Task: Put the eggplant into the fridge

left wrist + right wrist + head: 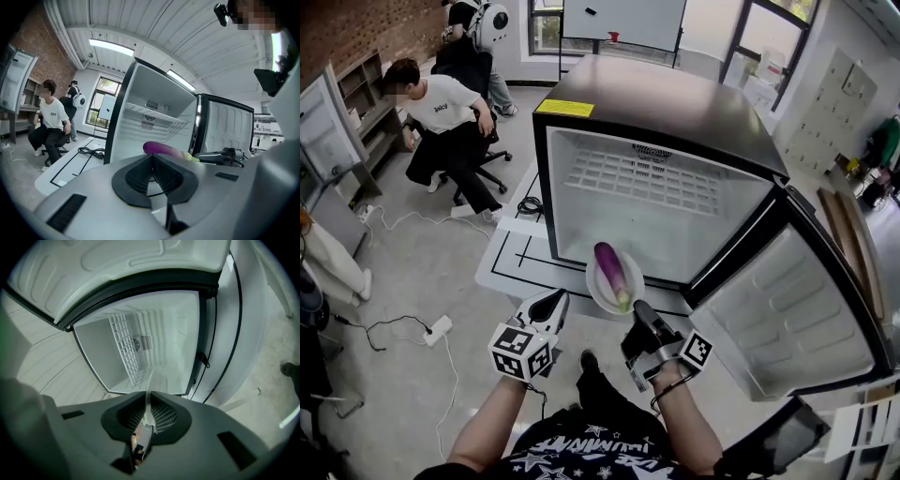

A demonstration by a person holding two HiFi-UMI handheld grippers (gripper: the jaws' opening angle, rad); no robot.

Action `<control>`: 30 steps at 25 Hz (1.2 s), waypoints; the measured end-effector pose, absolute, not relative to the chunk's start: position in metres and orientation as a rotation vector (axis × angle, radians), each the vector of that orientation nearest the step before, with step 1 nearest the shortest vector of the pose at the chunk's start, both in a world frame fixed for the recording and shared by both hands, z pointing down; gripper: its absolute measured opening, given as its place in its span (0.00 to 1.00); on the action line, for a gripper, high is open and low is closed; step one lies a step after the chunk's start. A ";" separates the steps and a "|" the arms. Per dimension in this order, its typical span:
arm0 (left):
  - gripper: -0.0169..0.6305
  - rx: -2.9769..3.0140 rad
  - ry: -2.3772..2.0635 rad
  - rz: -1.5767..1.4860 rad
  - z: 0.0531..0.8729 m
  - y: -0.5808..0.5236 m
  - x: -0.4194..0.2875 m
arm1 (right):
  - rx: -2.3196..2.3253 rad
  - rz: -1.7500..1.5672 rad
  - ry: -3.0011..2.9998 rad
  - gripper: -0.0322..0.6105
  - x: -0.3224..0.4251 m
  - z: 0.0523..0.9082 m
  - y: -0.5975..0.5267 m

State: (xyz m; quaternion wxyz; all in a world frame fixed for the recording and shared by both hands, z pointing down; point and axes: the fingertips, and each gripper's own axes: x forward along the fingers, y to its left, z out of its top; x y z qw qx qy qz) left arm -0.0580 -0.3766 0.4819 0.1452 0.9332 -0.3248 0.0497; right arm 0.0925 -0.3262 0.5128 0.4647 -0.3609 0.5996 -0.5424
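Observation:
A purple eggplant (611,272) with a green stem lies on a white plate (596,292), held in the air in front of the open fridge (661,202). My right gripper (639,310) is shut on the plate's near rim; in the right gripper view the thin plate edge (150,380) runs between its jaws (148,401). My left gripper (556,300) is shut and holds nothing, just left of the plate. The left gripper view looks past its closed jaws (151,157) to the eggplant (164,149). The fridge holds only a wire shelf (124,343).
The fridge door (787,319) stands wide open to the right. The fridge sits on a white mat (511,255) with a coiled cable. A person sits on an office chair (441,122) at the far left. A power strip (438,328) lies on the floor.

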 end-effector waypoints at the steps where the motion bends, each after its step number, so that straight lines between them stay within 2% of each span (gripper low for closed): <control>1: 0.04 2.690 -0.935 0.141 0.482 -0.381 -0.055 | -0.886 -1.334 1.474 0.09 0.094 0.513 -0.331; 30: 0.04 2.668 -0.837 0.204 0.512 -0.491 -0.004 | -0.949 -1.423 1.456 0.09 0.113 0.541 -0.460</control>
